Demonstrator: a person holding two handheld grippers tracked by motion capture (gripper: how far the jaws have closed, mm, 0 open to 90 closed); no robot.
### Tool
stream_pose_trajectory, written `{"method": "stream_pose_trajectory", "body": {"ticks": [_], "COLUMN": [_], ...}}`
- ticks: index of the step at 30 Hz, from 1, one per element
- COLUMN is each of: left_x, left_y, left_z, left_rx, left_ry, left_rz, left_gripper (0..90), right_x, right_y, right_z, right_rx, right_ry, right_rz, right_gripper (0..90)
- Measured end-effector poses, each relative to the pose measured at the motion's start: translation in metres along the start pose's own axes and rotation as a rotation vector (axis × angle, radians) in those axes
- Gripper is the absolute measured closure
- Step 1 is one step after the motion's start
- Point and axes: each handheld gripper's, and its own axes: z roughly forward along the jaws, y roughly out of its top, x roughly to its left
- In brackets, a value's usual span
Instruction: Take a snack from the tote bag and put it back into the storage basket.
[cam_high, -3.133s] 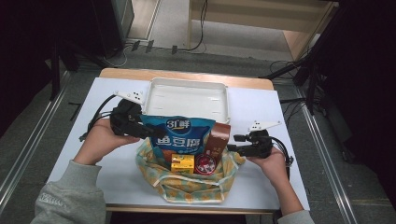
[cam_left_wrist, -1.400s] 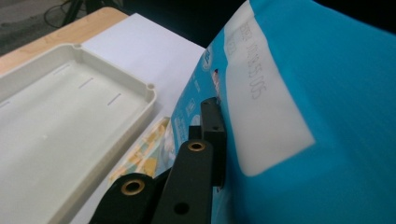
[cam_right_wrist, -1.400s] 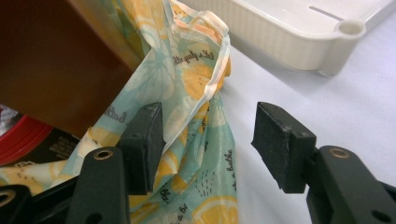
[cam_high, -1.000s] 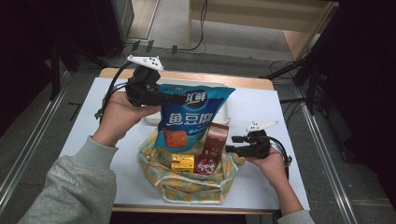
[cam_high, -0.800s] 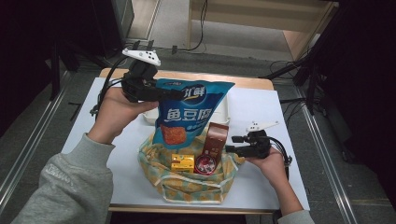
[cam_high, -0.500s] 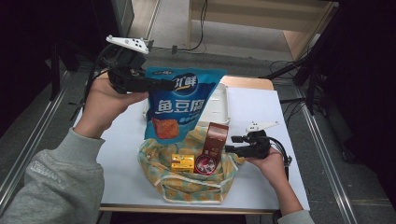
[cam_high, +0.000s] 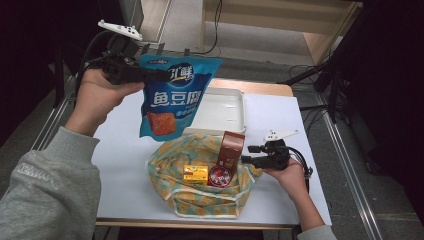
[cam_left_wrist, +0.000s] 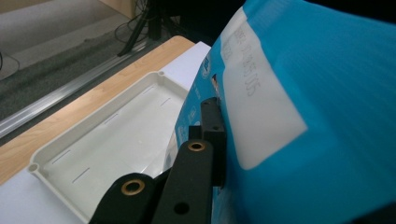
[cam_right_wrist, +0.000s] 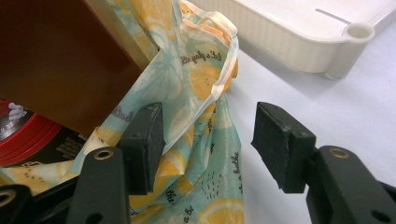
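Observation:
A blue snack bag (cam_high: 175, 97) hangs in the air above the table's far left, clear of the fabric bag. My left gripper (cam_high: 159, 76) is shut on its top edge; in the left gripper view the jaws (cam_left_wrist: 212, 126) pinch the blue snack bag (cam_left_wrist: 303, 116). A yellow-and-teal fabric bag (cam_high: 200, 195) lies open near the front, holding a brown box (cam_high: 232, 147), a red round tin (cam_high: 218, 176) and a small yellow box (cam_high: 195, 173). My right gripper (cam_high: 247, 160) rests at its right rim, open (cam_right_wrist: 210, 126), with the fabric rim (cam_right_wrist: 201, 93) lying loosely between the pads.
A white tray (cam_high: 225, 107) lies behind the fabric bag, its inside bare (cam_left_wrist: 107, 144). The white tabletop (cam_high: 125, 165) has free room at the left. A wooden strip (cam_high: 260, 86) marks the far edge, with cables and stands on the floor beyond.
My left hand has carried the blue snack bag up and to the left, out of the fabric bag, uncovering the tray. The right gripper has stayed put.

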Motion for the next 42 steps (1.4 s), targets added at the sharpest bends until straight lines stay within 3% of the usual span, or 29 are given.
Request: {"method": "stream_pose_trajectory", "body": {"ticks": [3, 7, 9, 13, 21, 23, 26, 32, 37, 42], "left_x": [0.011, 0.026, 0.038, 0.055, 0.071, 0.076, 0.084, 0.096, 0.1, 0.112], "left_y": [0.003, 0.006, 0.006, 0.008, 0.015, 0.015, 0.015, 0.012, 0.011, 0.003], "left_z": [0.007, 0.02, 0.028, 0.042, 0.066, 0.073, 0.083, 0.103, 0.117, 0.129], "left_rx": [0.007, 0.015, 0.015, 0.014, 0.014, 0.011, 0.007, -0.006, -0.024, -0.008], "left_ry": [0.018, 0.007, -0.019, -0.015, 0.022, 0.027, 0.01, 0.016, 0.041, 0.073], "left_rz": [-0.015, -0.015, -0.052, -0.09, -0.104, -0.123, -0.13, -0.166, -0.149, -0.184], "left_gripper": [90.0, 90.0, 90.0, 90.0, 90.0, 90.0, 90.0, 90.0, 90.0, 90.0], "right_x": [0.0, 0.001, 0.001, 0.002, 0.004, 0.005, 0.006, 0.007, 0.008, 0.008], "right_y": [0.0, 0.0, 0.001, 0.001, -0.001, -0.003, -0.004, -0.005, -0.005, -0.006], "right_z": [0.0, -0.001, -0.002, -0.004, -0.006, -0.007, -0.009, -0.009, -0.009, -0.009], "right_rx": [-0.001, -0.001, -0.008, -0.012, -0.01, -0.008, -0.011, -0.006, -0.005, -0.004], "right_ry": [0.001, 0.003, -0.004, -0.01, -0.018, -0.02, -0.021, -0.022, -0.017, -0.014], "right_rz": [-0.005, -0.007, -0.009, -0.013, -0.016, -0.011, -0.008, -0.012, -0.01, -0.012], "right_gripper": [44.3, 44.3, 44.4, 44.4, 44.4, 44.4, 44.4, 44.6, 44.7, 45.0]}}
